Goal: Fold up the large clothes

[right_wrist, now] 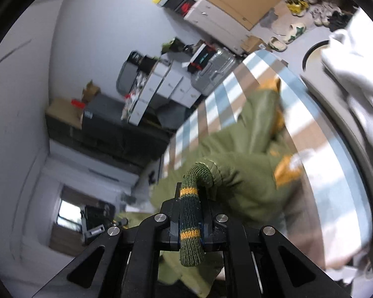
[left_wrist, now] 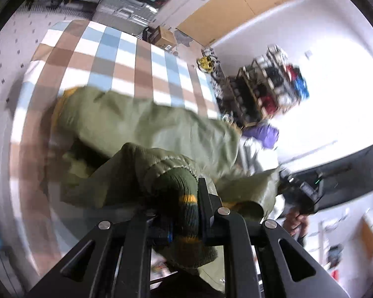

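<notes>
Both tongs, L (left_wrist: 186,211) & R (right_wrist: 189,213), clamp 1 green jacket's (left_wrist: 146,124) 2 cuffs.

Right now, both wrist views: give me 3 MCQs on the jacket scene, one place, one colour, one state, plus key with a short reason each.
1. Where does the bulk of the green jacket lie?
A. on the checked cloth
B. on the shoe rack
C. on the suitcase

2. What colour are the stripes on the knit cuff in the right gripper?
A. white
B. red
C. yellow-orange

3. What is the state of the left gripper?
A. open, nothing in it
B. shut on a knit cuff
C. shut on a shoe

Key:
1 A: the jacket spreads over the brown, blue and white checked cloth.
2 C: two yellow-orange bands cross the dark green knit.
3 B: its fingers clamp a striped cuff.
</notes>
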Demonstrator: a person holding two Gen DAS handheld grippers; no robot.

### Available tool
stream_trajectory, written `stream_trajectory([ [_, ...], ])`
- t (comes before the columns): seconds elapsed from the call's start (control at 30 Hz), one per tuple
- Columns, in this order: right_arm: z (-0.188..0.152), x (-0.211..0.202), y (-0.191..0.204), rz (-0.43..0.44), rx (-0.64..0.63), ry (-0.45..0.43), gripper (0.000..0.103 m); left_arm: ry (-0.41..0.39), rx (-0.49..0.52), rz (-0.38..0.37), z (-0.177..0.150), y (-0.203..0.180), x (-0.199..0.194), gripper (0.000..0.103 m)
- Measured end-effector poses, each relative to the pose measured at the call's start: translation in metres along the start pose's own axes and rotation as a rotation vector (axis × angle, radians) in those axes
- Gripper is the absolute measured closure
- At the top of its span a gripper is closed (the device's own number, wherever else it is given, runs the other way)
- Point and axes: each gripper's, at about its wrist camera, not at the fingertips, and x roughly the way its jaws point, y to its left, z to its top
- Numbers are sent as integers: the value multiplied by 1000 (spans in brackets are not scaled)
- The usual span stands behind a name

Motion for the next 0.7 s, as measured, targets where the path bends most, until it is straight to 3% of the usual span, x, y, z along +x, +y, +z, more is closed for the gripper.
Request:
stream_trajectory([
  [0.13,55,33,-7,-39,112,-6,95,-2,-127,0,57,27,11,93],
  [0.3,122,89,-51,-108,278,5,95,-6,-327,-23,104,102,32,92],
  [0.5,159,149,-112,-185,365,69,95,40,-450,-32,118,153,66,90],
  [0.67,162,163,-140,-131,393,114,93,84,-458,-57,115,149,58,89],
  [0.7,163,160,-138,-110,366,118,89,90,-447,-47,113,144,54,88],
])
